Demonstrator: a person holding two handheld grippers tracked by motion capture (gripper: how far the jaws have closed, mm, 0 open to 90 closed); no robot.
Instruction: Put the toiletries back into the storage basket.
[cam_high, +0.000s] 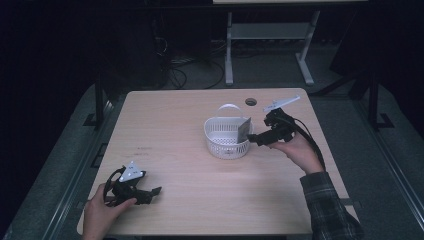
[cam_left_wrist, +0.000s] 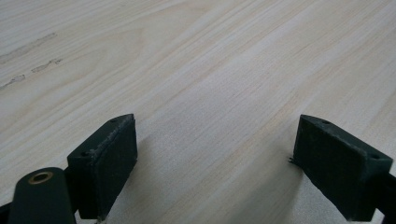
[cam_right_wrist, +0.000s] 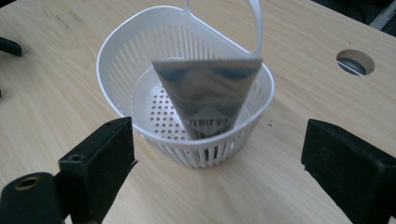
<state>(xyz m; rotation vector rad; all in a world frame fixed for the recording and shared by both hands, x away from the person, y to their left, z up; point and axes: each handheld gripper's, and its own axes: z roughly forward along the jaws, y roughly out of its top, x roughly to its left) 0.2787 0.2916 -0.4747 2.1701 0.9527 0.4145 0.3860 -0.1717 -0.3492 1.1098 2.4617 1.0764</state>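
A white slotted basket (cam_high: 220, 142) (cam_right_wrist: 116, 60) with a loop handle stands near the middle of the table. A silvery grey packet (cam_high: 243, 129) (cam_right_wrist: 208, 95) leans upright inside it against the near wall. My right gripper (cam_high: 252, 139) (cam_right_wrist: 217, 163) is just right of the basket, open, jaws wide apart with nothing between them; the packet stands free beyond them. My left gripper (cam_high: 152, 192) (cam_left_wrist: 215, 163) rests low at the table's front left corner, open over bare wood.
The light wooden table (cam_high: 175, 120) has a round cable hole (cam_high: 250, 101) (cam_right_wrist: 355, 61) behind the basket. A desk frame and cables sit on the floor beyond the far edge.
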